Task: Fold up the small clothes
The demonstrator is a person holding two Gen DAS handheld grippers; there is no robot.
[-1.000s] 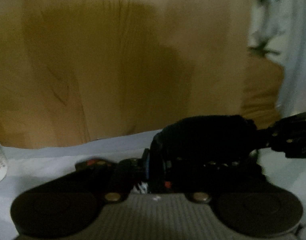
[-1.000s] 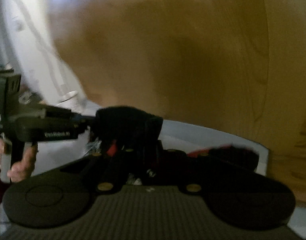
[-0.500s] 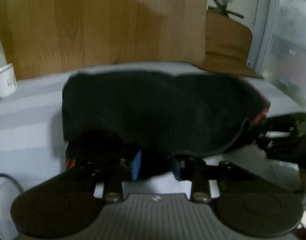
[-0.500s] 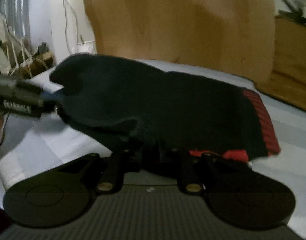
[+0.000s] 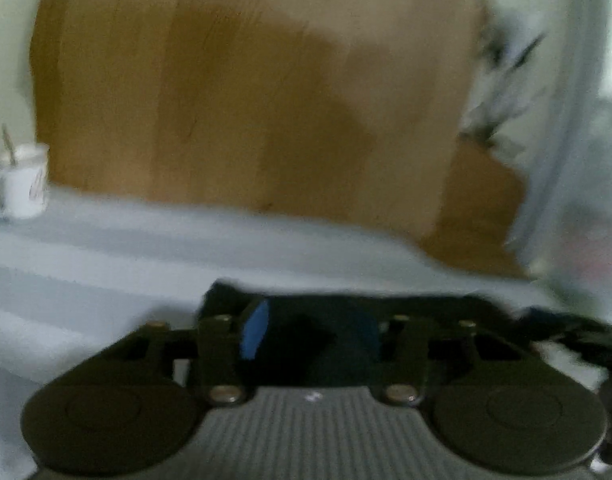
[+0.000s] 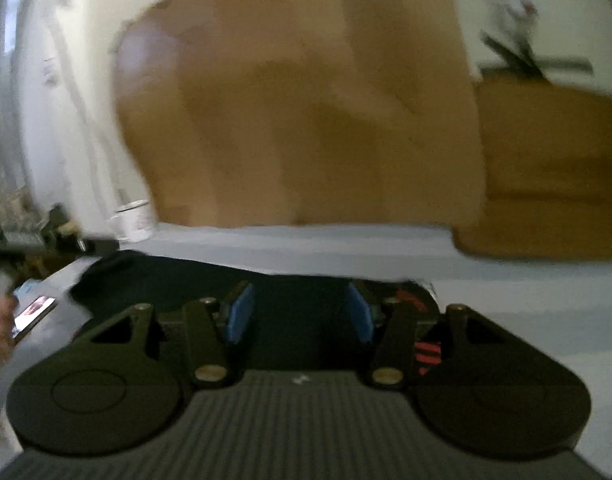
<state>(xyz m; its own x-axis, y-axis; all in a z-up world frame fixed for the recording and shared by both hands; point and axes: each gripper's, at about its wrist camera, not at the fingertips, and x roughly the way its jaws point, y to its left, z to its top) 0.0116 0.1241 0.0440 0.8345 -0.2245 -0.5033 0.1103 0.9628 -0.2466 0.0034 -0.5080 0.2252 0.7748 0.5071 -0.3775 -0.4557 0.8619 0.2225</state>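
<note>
Low in both frames our left gripper [image 5: 310,332] and right gripper [image 6: 299,312] are opening, pads clear of the black red-trimmed knit garment [image 6: 177,280], which may catch a pad and unfold.

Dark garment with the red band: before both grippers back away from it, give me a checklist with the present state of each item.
1. Dark garment lies on the pale sheet: ok.
2. Right gripper jaws opening, pads off cloth: ok.
3. Left gripper jaws opening, cloth between them: ok.
4. Fold neat, edges matched: cannot tell, blurred.
5. Mug apart from garment: ok.
6. Phone near garment's edge, touching or not: cannot tell.
</note>
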